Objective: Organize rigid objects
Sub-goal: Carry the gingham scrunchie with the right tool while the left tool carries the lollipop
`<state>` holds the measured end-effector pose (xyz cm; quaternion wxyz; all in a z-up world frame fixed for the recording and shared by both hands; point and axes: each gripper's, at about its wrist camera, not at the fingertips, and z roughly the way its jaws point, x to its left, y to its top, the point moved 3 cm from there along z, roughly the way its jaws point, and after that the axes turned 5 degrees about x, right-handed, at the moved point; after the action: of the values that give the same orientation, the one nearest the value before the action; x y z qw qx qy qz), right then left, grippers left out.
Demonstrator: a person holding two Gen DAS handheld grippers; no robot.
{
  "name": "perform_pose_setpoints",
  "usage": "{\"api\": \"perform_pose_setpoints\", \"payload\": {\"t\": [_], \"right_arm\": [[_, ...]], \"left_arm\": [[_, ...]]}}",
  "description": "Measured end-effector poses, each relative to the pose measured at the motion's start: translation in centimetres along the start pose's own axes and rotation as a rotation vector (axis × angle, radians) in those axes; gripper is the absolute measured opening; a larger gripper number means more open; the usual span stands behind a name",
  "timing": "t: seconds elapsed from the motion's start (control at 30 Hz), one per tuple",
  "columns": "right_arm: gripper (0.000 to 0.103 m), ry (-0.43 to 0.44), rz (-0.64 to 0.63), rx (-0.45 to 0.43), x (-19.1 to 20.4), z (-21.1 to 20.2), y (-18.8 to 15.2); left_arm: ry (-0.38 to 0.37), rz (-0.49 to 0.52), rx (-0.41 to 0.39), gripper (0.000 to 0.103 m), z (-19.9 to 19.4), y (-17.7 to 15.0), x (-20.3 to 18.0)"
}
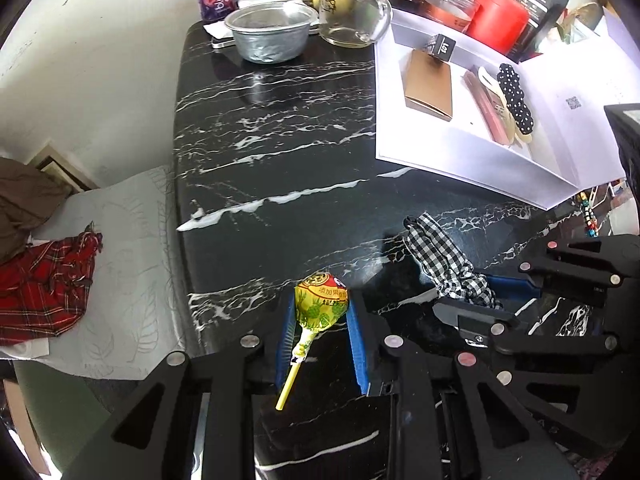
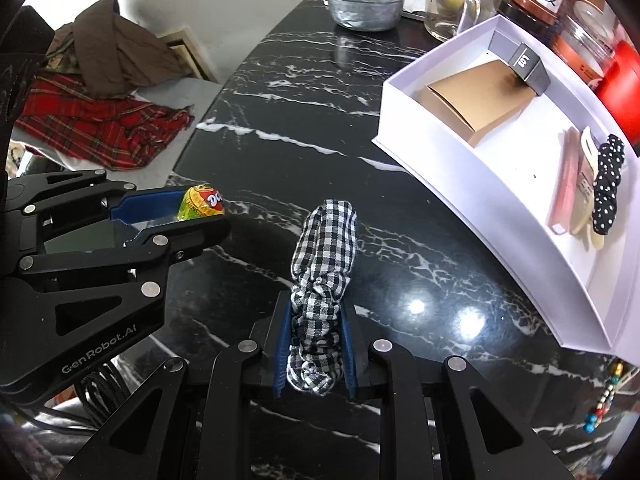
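Black marble with white veins is spreading under everything we are seeing — the tabletop [image 1: 280,128] is carrying both of our tools and a crowd of other things. We are pinching a lollipop [image 1: 320,300] in a yellow-green wrapper between the blue pads of the left hand-held gripper [image 1: 321,334], its pale stick pointing back toward the camera. The right hand-held gripper [image 2: 316,340] is squeezing a black-and-white checked scrunchie [image 2: 324,256], whose free end is reaching forward past the fingertips over the marble. The two tools are sitting near each other, side by side.

A white box [image 2: 420,168] is lying ahead and to the right, its near wall standing between us and its inside. In it we are seeing a brown card packet [image 2: 472,100], a small dark grey box [image 2: 524,64] touching that packet's far end, a pink strip [image 2: 566,176] and a polka-dot hair clip [image 2: 606,184] just beside it.

At the far edge a foil bowl [image 1: 268,36] is standing beside a glass mug [image 1: 348,8], with jars [image 1: 452,4] and a red canister [image 1: 500,20] behind the white box. Off the tabletop's left edge, red tartan cloth [image 1: 44,292] and brown cloth [image 2: 116,52] are lying on a pale sheet [image 1: 128,240].
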<state>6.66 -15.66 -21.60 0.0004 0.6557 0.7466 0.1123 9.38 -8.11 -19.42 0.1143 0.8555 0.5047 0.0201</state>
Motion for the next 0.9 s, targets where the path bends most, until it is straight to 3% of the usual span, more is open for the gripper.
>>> {"api": "perform_pose_setpoints", "payload": {"t": [0.9], "right_arm": [[0.022,0.013,0.056,-0.056,0.8,-7.5,-1.7]], "left_arm": [[0.003,0.043,-0.081,0.025,-7.5,-0.7,-2.6]]}}
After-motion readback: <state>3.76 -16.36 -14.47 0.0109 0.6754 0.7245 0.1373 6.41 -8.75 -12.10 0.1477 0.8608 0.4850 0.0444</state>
